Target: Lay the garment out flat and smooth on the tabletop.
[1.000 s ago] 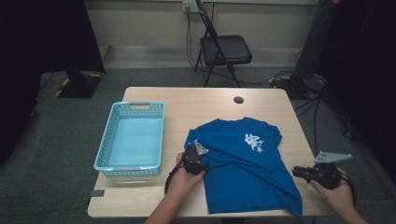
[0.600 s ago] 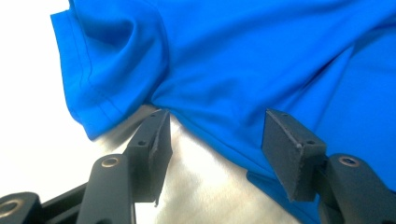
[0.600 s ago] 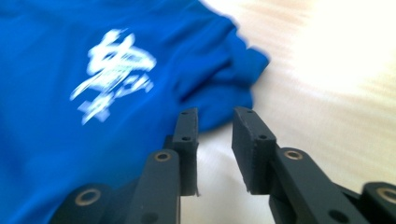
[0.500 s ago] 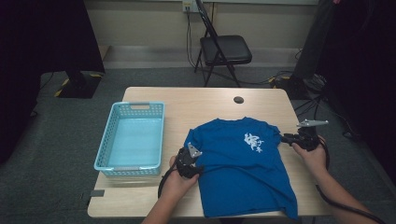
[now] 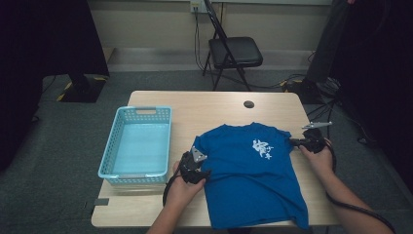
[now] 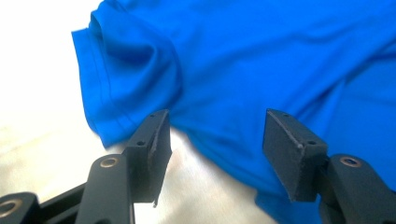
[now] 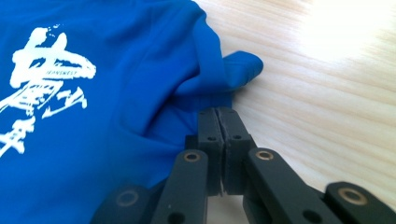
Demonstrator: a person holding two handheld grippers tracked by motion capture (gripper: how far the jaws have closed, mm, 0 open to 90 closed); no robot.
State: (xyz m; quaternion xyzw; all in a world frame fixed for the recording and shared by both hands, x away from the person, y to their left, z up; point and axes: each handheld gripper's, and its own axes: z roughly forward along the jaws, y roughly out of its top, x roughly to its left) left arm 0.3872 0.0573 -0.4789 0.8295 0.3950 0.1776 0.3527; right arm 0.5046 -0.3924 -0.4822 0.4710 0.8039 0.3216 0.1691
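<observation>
Left gripper (image 5: 201, 171): black body, grey three-cornered plate on top, black cable looping below.
Right gripper (image 5: 295, 142): black, grey plate, thick black cable.
Jaws: black, brass-ringed rivets.

Soft matt cloth T-shirt (image 5: 253, 180) on smooth pale wood table (image 5: 195, 107)

Blue T-shirt (image 5: 253, 180) with white chest print, spread flat, front up, on table's right half

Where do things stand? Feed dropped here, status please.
Left gripper open at blue cotton T-shirt sleeve. Right gripper just closed, shut at the other sleeve's edge. Nothing in the way.
</observation>
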